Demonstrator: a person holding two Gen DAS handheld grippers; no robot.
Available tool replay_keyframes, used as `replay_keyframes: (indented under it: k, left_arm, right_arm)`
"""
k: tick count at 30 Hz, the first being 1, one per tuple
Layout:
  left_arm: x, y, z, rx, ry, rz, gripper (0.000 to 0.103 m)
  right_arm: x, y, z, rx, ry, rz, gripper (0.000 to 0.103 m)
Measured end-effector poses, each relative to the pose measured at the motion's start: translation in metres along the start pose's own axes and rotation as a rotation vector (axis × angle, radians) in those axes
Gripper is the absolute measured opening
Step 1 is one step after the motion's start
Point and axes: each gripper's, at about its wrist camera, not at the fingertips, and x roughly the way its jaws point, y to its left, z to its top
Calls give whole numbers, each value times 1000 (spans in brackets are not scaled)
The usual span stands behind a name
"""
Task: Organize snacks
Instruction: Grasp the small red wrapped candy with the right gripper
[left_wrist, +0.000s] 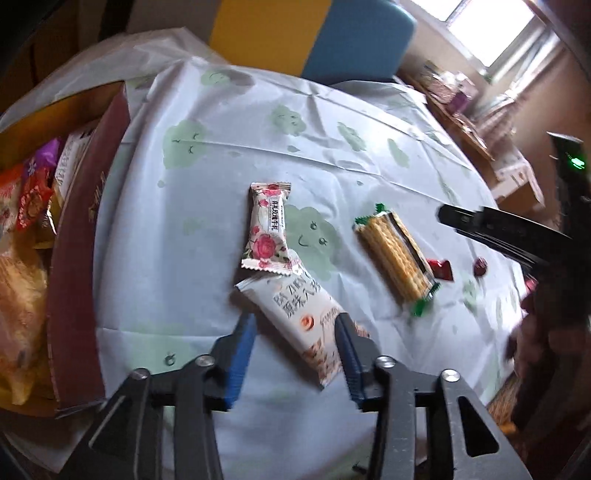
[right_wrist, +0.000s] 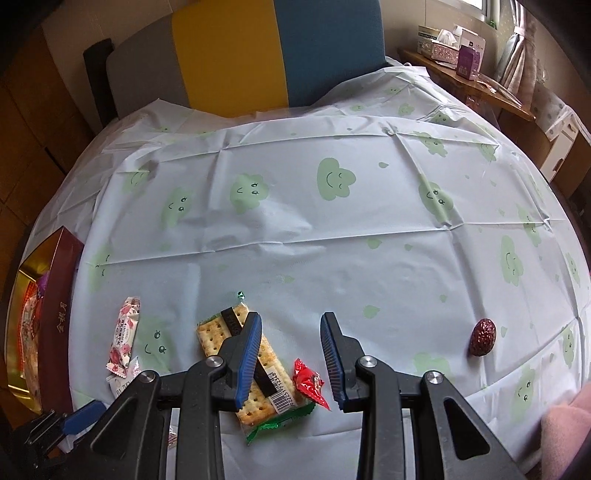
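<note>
Straddling the long white printed snack packet (left_wrist: 301, 325), the left gripper (left_wrist: 297, 332) stood partly open, its blue pads (left_wrist: 240, 354) beside the wrapper but not pressing it, so nothing was held. The likely slip was closing on the packet's slack edge, or dragging along the small rose-patterned sachet (left_wrist: 266, 227) that overlapped its far end. The dark red cardboard box (left_wrist: 79, 258) of snacks, the probable destination, lay to that gripper's left. The right gripper (right_wrist: 291, 350) hovered with a moderate gap and empty, the cellophane cracker pack (right_wrist: 255, 373) partly under its left finger and a red foil sweet (right_wrist: 308, 382) between its fingers; a dried red date (right_wrist: 483, 336) sat well off to its right on the cloud-print tablecloth (right_wrist: 332, 240).
</note>
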Motion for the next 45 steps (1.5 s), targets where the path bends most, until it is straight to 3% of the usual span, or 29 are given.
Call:
replay_keyframes:
  k: [8, 11, 18, 23, 26, 28, 29, 31, 35, 40, 45]
  left_arm:
    - [20, -12, 11, -13, 14, 107, 54]
    - [22, -18, 6, 72, 1, 131, 53]
    - [7, -14, -12, 271, -45, 151, 36]
    - [-8, 2, -29, 355, -61, 167, 33]
    - [-14, 11, -37, 359, -67, 163, 33]
    - [-15, 15, -40, 344, -70, 155, 34]
    - [-16, 18, -42, 337, -76, 151, 34]
    - [-17, 22, -45, 322, -80, 144, 34]
    - [-17, 26, -46, 292, -78, 124, 35]
    - [-17, 33, -44, 249, -76, 115, 41]
    - [-19, 35, -45, 229, -70, 102, 41]
  right_arm:
    - [-1, -21, 5, 103, 6, 70, 33]
    - [7, -21, 4, 107, 48, 72, 33]
    - [22, -28, -2, 133, 130, 37, 33]
    - [31, -29, -9, 128, 214, 30, 33]
    - [36, -29, -13, 129, 257, 52, 31]
    - [36, -32, -14, 150, 259, 55, 17]
    - [36, -34, -15, 151, 257, 48, 16]
    - [32, -34, -14, 152, 234, 57, 16]
    - [9, -50, -7, 225, 84, 45, 17]
    - [21, -61, -9, 301, 143, 94, 25]
    - [24, -63, -9, 313, 144, 39, 26]
